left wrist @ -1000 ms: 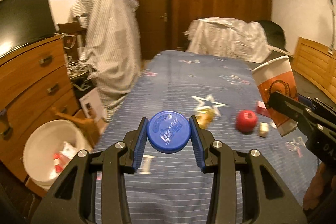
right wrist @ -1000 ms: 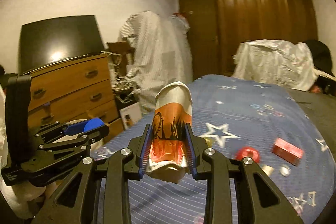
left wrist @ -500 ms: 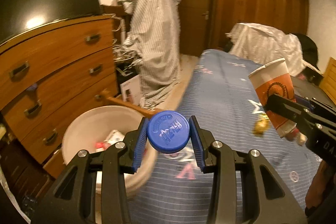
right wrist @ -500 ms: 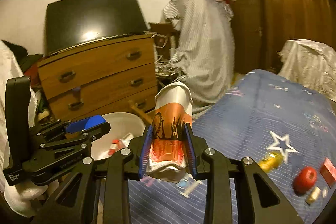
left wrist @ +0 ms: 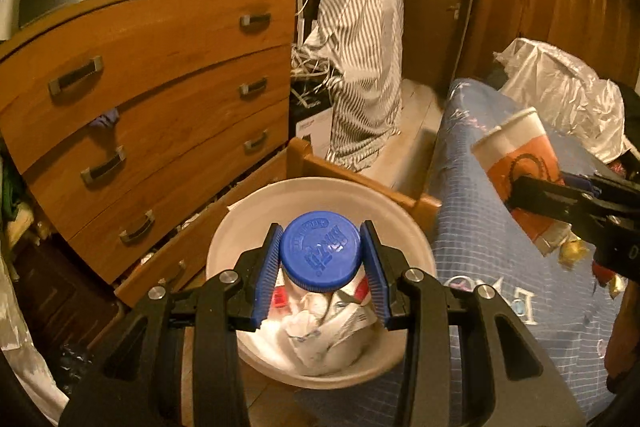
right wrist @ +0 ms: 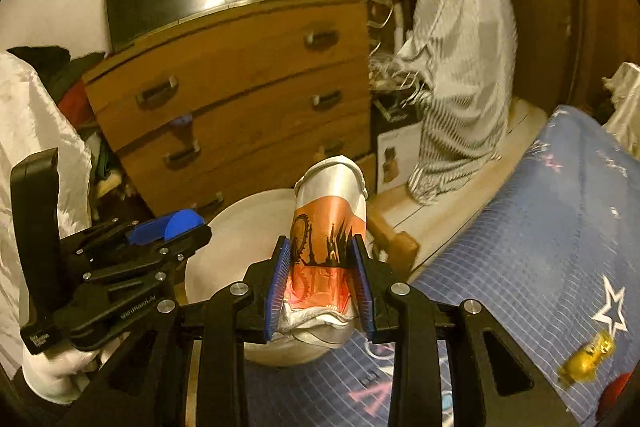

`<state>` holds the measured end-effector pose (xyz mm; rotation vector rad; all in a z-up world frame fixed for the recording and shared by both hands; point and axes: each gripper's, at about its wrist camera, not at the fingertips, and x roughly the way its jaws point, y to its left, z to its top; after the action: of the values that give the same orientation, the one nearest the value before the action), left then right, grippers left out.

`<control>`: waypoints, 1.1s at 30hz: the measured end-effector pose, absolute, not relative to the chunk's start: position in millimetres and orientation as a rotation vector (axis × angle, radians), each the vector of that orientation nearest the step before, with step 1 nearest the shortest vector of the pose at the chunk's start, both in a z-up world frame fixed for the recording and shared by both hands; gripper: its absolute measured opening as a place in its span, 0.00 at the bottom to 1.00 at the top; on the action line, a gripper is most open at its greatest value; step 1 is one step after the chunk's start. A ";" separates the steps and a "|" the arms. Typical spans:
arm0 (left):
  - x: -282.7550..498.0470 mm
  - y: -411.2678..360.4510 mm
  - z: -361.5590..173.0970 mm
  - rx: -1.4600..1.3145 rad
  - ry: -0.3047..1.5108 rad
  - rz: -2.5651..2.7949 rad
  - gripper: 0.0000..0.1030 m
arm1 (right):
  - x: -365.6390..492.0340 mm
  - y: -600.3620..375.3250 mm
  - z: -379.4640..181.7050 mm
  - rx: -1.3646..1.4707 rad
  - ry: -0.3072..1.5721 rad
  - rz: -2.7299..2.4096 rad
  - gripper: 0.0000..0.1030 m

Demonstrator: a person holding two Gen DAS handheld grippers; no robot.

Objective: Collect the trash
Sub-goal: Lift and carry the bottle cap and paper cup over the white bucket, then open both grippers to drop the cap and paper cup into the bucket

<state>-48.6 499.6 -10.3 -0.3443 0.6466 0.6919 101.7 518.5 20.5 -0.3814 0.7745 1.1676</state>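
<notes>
My left gripper [left wrist: 321, 263] is shut on a blue plastic lid [left wrist: 320, 251] and holds it right above the white bin [left wrist: 384, 203], which holds crumpled paper and wrappers. My right gripper [right wrist: 321, 283] is shut on a crushed orange and white paper cup [right wrist: 330, 227], held over the bed edge just right of the bin [right wrist: 240, 223]. The cup also shows in the left wrist view [left wrist: 520, 163]. The left gripper with the lid [right wrist: 180, 223] shows at the left of the right wrist view.
A wooden chest of drawers [left wrist: 152, 99] stands behind the bin, with a TV on top. The bed with a blue star cover [right wrist: 540, 247] lies to the right, with a yellow wrapper [right wrist: 588, 355] on it. A wooden bed corner [left wrist: 360, 179] borders the bin.
Both grippers have swung left from over the bed to the bin, still holding the lid and the cup. The left gripper now hangs over the bin's opening.
</notes>
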 end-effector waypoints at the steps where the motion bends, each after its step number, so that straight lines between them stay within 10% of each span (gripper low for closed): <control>1: -47.5 505.1 -12.7 -0.351 0.659 0.687 0.37 | 103.9 527.7 16.8 -0.393 0.798 1.175 0.31; 33: -27.0 558.4 -62.6 -0.416 0.776 0.658 0.37 | 132.1 605.6 -59.5 -0.543 0.993 1.183 0.33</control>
<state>-27.0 558.4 -62.6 -0.4164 0.7757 0.6579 132.1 605.6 -59.5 -0.5432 0.9930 1.1831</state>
